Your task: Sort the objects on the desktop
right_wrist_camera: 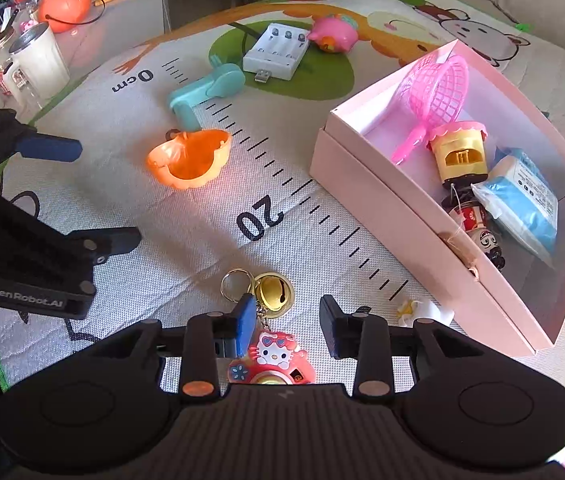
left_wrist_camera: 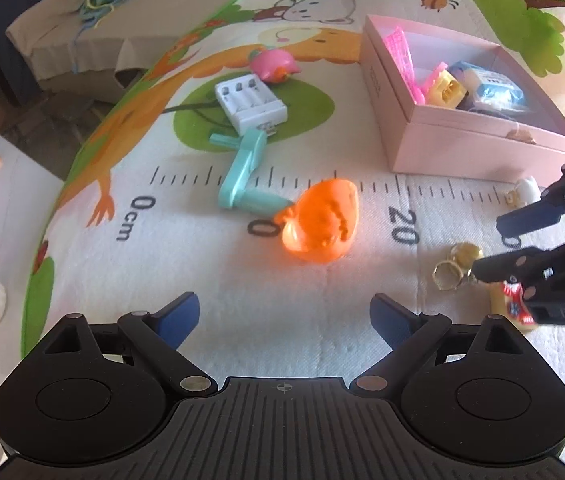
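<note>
We work over a children's play mat (right_wrist_camera: pixel 302 208) printed with cartoon animals and a ruler strip, spread on a low surface with a sofa behind it. Going from left across the right wrist view, a white mug (right_wrist_camera: pixel 42 60) and jars stand off the mat's edge, and our left gripper (right_wrist_camera: pixel 94 192) hangs above the mat with its tongs apart and nothing between them. Ahead of it lies the orange shell (left_wrist_camera: pixel 320 222), hollow side up, touching the teal handle (left_wrist_camera: pixel 242 176); beyond sit the white battery charger (left_wrist_camera: pixel 250 102) and a pink toy (left_wrist_camera: pixel 274 65).

In the middle, our right gripper (right_wrist_camera: pixel 288 322) is low over the keychain (right_wrist_camera: pixel 272 354), its tongs apart and straddling the chain. This piece looks like a red cartoon-cat charm joined by a short chain to a gold bell (right_wrist_camera: pixel 274 290) and a split ring. We judge that the grasp is the step in hand: the tongs need to close on the charm or chain, then lift.

To the right, the pink box (right_wrist_camera: pixel 382 216) already holds a pink net scoop, a yellow toy and a blue packet; a small white figure (right_wrist_camera: pixel 422 312) lies just beside its wall.
</note>
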Demonstrator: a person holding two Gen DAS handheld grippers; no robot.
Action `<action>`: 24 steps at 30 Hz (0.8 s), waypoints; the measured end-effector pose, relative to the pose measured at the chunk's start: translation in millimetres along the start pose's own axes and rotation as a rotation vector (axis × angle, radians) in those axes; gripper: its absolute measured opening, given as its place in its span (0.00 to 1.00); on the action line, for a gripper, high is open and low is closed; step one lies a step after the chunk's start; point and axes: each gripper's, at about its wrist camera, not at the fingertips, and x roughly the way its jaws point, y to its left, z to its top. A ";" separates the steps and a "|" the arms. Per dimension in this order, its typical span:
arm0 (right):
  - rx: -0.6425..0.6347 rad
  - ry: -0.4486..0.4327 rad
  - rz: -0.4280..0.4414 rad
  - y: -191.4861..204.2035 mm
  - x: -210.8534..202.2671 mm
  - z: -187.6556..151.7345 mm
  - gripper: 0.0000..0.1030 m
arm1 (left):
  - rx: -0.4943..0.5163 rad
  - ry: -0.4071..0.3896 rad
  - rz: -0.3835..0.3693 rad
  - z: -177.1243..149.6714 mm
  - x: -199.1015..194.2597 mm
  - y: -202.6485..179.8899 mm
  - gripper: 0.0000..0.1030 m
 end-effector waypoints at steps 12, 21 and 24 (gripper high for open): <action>0.053 -0.022 -0.055 -22.7 -8.4 -11.9 0.49 | -0.016 -0.017 -0.004 43.1 30.2 -17.2 0.56; 0.103 -0.143 -0.062 -40.5 -39.2 18.4 0.49 | 0.056 0.011 -0.025 5.4 8.7 0.8 0.48; 0.140 -0.206 -0.074 -47.6 -45.8 43.3 0.50 | 0.055 0.035 -0.024 -11.2 1.9 10.2 0.49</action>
